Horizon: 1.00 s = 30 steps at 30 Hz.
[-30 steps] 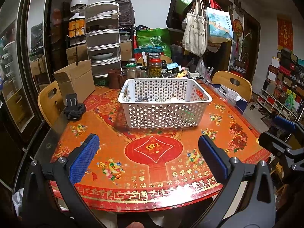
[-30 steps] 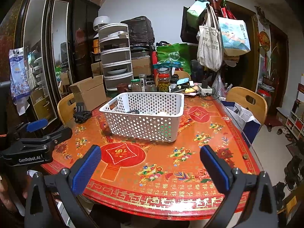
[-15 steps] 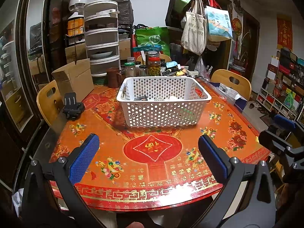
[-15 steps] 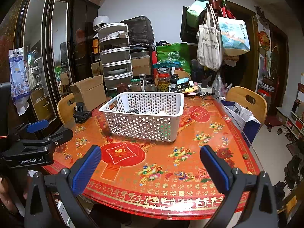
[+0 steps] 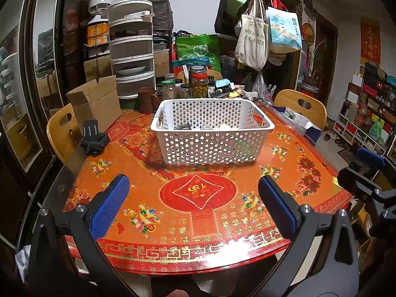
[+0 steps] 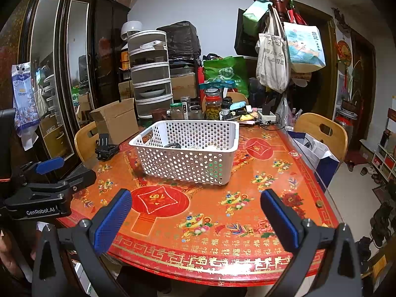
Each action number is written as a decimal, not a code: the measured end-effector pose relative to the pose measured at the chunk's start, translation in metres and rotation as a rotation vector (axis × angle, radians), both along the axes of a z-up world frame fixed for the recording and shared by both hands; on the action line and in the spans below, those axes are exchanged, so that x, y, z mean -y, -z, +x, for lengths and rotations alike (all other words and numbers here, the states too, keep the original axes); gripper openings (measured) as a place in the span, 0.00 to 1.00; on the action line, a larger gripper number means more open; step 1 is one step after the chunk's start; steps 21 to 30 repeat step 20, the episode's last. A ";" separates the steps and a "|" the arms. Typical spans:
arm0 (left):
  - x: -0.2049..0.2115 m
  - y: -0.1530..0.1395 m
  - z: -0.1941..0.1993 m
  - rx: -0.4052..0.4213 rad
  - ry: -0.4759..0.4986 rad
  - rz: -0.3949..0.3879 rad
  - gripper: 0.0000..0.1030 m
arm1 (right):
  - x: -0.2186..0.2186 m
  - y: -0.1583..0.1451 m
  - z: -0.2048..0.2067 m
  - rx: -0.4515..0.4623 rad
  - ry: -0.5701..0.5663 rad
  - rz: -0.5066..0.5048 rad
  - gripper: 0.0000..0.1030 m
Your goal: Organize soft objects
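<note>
**Basket mid-surface, clutter behind**

On the surface (image 5: 198,205): basket (image 5: 210,146) at centre, small items (image 5: 183,126) inside. Behind it, jars (image 5: 199,85); behind and to the left, cardboard box (image 5: 96,104). Left of basket, camera mount (image 5: 92,139). Beyond the jars, stacked drawers (image 5: 132,49). Chairs (image 5: 300,107) at both sides.

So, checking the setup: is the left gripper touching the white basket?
Apart. The left wrist view shows bare tablecloth between the open left gripper and the white basket.
</note>
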State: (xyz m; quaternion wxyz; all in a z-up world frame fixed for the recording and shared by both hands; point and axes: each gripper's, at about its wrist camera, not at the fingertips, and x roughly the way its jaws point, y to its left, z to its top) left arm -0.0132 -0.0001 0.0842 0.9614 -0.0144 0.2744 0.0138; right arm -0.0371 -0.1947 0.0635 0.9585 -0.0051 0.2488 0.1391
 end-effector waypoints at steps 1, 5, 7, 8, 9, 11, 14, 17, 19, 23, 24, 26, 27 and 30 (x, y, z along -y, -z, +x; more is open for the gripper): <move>0.000 0.000 0.000 0.000 -0.001 0.000 1.00 | 0.000 0.000 0.000 0.000 0.000 -0.001 1.00; 0.000 0.000 0.000 0.000 -0.001 0.000 1.00 | 0.000 0.000 0.000 -0.002 -0.001 -0.002 1.00; 0.000 0.000 0.000 -0.001 0.001 0.000 1.00 | 0.000 0.000 0.000 -0.003 -0.001 -0.004 1.00; 0.000 0.001 0.000 -0.001 0.003 0.001 1.00 | 0.000 0.000 0.000 -0.004 -0.002 -0.004 1.00; 0.000 0.001 0.000 -0.002 0.002 0.001 1.00 | 0.000 0.000 0.000 -0.004 -0.002 -0.003 1.00; 0.000 0.002 0.000 -0.001 0.007 -0.002 1.00 | -0.001 0.001 0.000 -0.006 -0.002 -0.007 1.00; -0.001 0.003 -0.001 0.005 0.007 0.000 1.00 | -0.002 0.001 0.000 -0.006 -0.003 -0.006 1.00; -0.001 0.004 -0.003 0.014 0.009 0.005 1.00 | -0.002 0.001 0.000 -0.006 -0.002 -0.007 1.00; -0.001 0.005 -0.004 0.015 0.010 0.008 1.00 | -0.002 0.001 0.000 -0.006 -0.002 -0.006 1.00; -0.001 0.005 -0.004 0.014 0.012 0.008 1.00 | -0.002 0.002 0.000 -0.006 -0.004 -0.005 1.00; -0.001 0.005 -0.004 0.014 0.012 0.008 1.00 | -0.002 0.002 0.000 -0.006 -0.004 -0.005 1.00; -0.001 0.005 -0.004 0.014 0.012 0.008 1.00 | -0.002 0.002 0.000 -0.006 -0.004 -0.005 1.00; -0.001 0.005 -0.004 0.014 0.012 0.008 1.00 | -0.002 0.002 0.000 -0.006 -0.004 -0.005 1.00; -0.001 0.005 -0.004 0.014 0.012 0.008 1.00 | -0.002 0.002 0.000 -0.006 -0.004 -0.005 1.00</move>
